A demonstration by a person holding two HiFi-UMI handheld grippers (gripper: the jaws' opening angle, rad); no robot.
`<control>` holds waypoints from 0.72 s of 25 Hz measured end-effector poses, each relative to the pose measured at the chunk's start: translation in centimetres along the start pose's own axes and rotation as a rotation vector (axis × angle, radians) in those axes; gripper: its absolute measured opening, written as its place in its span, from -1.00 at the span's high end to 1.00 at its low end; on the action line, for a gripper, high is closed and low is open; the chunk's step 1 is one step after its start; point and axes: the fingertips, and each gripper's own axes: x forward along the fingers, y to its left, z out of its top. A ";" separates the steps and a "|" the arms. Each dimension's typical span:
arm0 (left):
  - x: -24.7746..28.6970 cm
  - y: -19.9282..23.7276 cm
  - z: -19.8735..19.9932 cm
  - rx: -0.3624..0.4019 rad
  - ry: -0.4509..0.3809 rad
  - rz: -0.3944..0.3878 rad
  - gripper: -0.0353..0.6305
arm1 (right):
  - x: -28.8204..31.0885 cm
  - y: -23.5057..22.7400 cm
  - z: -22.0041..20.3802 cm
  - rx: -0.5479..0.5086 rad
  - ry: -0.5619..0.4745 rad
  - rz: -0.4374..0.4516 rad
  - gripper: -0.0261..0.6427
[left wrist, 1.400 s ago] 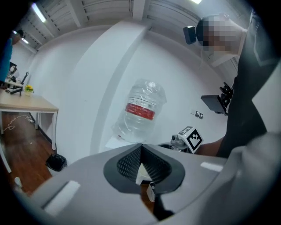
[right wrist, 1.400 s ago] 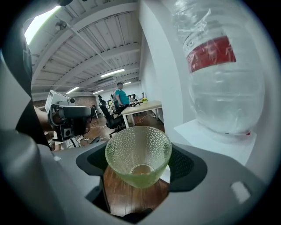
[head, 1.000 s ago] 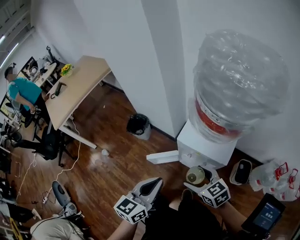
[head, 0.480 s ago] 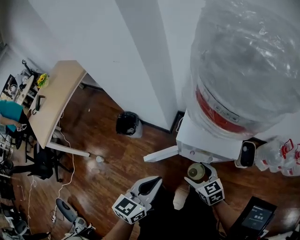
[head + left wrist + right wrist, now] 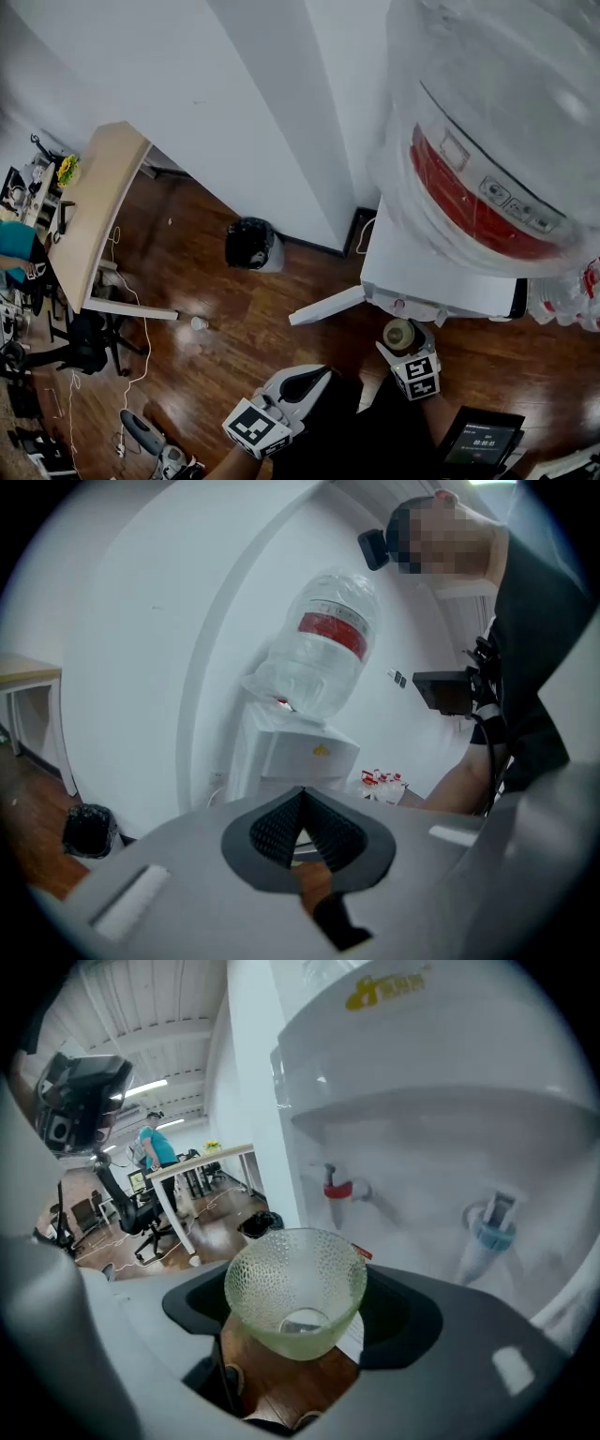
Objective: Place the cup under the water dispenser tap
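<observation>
A green-tinted, dimpled glass cup sits upright between the jaws of my right gripper, which is shut on its sides. In the head view the cup and right gripper are just in front of the white water dispenser, below its front edge. The red tap is straight beyond the cup. The blue tap is off to the right and higher. A big water bottle tops the dispenser. My left gripper is lower left, shut and empty, its pads pressed together.
A black bin stands by the white wall, and a white board lies on the wood floor left of the dispenser. A wooden desk and an office chair are far left. A dark screen hangs at lower right.
Both grippers have sunk. The right one has carried the cup down and in toward the dispenser's front; the head view has closed in on the dispenser.
</observation>
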 end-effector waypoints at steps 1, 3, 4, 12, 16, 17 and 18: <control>0.1 0.4 -0.7 -0.006 0.004 0.002 0.89 | 0.8 -0.4 -0.7 0.007 0.000 -0.015 -0.26; 0.4 1.2 -1.9 -0.025 0.000 0.012 0.89 | 2.3 -1.1 -1.9 0.016 -0.003 -0.034 -0.26; 0.7 1.7 -2.3 -0.027 -0.001 0.022 0.89 | 3.0 -1.7 -2.3 0.021 -0.006 -0.041 -0.26; 1.6 3.0 -4.5 -0.008 0.030 0.053 0.89 | 6.4 -5.4 -3.8 0.101 -0.044 -0.119 -0.25; 1.6 3.0 -5.3 0.014 0.006 0.024 0.89 | 8.0 -6.0 -3.7 0.099 -0.045 -0.150 -0.25; 1.5 2.7 -5.4 0.025 0.000 0.009 0.89 | 8.4 -5.9 -3.6 0.096 -0.046 -0.154 -0.25; 1.4 2.5 -5.7 0.034 0.003 -0.001 0.89 | 8.7 -5.8 -3.5 0.094 -0.049 -0.158 -0.25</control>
